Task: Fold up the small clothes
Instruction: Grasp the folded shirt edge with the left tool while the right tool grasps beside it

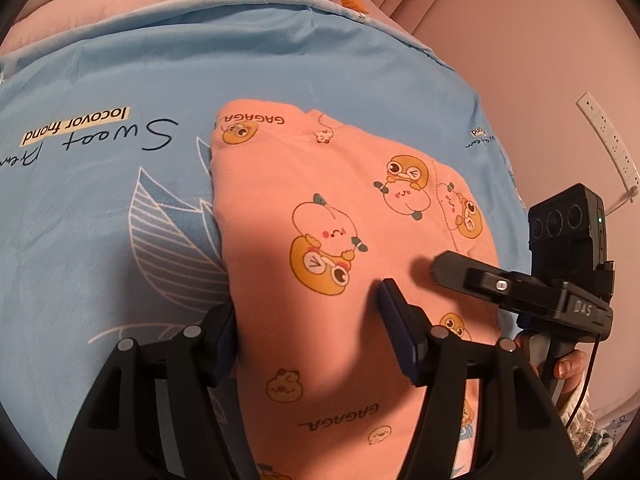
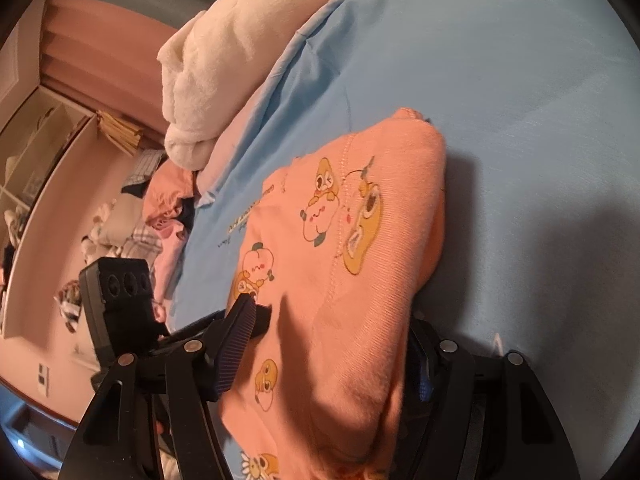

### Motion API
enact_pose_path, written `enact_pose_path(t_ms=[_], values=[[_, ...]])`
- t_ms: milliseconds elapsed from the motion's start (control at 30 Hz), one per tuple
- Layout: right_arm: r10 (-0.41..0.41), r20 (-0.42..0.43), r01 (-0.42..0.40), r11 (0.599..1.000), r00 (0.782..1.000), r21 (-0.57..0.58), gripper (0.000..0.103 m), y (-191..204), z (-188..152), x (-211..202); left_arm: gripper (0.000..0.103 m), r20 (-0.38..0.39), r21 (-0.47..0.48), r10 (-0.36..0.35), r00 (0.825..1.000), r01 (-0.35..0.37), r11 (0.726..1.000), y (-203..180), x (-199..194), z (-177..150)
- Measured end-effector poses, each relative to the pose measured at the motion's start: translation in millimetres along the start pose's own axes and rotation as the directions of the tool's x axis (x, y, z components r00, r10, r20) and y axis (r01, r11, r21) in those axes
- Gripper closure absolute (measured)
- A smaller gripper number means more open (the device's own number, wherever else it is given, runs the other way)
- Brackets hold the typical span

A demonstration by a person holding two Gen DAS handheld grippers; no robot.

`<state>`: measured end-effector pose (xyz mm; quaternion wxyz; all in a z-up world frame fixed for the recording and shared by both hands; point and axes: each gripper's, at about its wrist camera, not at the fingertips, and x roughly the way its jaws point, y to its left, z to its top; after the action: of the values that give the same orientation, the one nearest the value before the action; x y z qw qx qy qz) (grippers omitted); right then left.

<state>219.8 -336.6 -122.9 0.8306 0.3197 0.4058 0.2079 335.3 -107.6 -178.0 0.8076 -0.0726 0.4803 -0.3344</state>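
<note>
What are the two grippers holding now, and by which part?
Nothing is clamped. Both the left gripper and right gripper stand open, straddling the near end of the folded orange cartoon-print cotton garment.

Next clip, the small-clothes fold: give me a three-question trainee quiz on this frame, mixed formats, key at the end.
1. True or false: the pink garment lies on a blue sheet.
2. Multiple choice: the left gripper jaws are A) wide apart, straddling the garment's near part, B) shut on the sheet, C) out of view.
3. Fill in: the word printed on the garment is ____.

Key: 1 true. 2 A. 3 GAGAGA.
</note>
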Motion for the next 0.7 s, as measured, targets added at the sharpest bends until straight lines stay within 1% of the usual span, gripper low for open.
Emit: enact_pose_path(t_ms=[100,267,300,367,467,533,600,700], values=[[-0.004,0.005,0.004,1.000,1.000,0.008,0.045,-2,2,3,0.040,-0.002,0.004,0.001,1.000,-0.001,1.000,-1,1,1],[-0.013,0.010,0.013,1.000,1.000,0.018,0.059,-6,2,4,0.043,0.000,0.011,0.017,1.000,-0.017,1.000,-3,2,1],[-0.018,0.010,0.018,1.000,1.000,0.014,0.061,-6,2,4,0.045,0.002,0.012,0.027,1.000,-0.027,1.000,-4,3,2],[-0.032,0.007,0.032,0.999,0.999,0.006,0.066,-4,2,4,0.049,0.004,0.009,0.037,0.999,-0.037,0.999,-4,2,3],[-0.057,0.013,0.057,0.998,0.998,-0.015,0.070,1,0,3,0.057,0.007,0.009,0.053,0.999,-0.053,0.999,-7,1,2],[-0.076,0.024,0.077,0.996,0.997,-0.033,0.072,6,-1,2,0.062,0.012,0.013,0.070,0.997,-0.071,0.997,-10,0,2],[-0.104,0.039,0.106,0.993,0.994,-0.058,0.074,13,-4,0,0.070,0.020,0.018,0.085,0.996,-0.085,0.996,-14,-2,1],[-0.137,0.064,0.143,0.985,0.988,-0.092,0.075,25,-8,-3,0.075,0.037,0.028,0.096,0.995,-0.097,0.995,-20,-9,1]])
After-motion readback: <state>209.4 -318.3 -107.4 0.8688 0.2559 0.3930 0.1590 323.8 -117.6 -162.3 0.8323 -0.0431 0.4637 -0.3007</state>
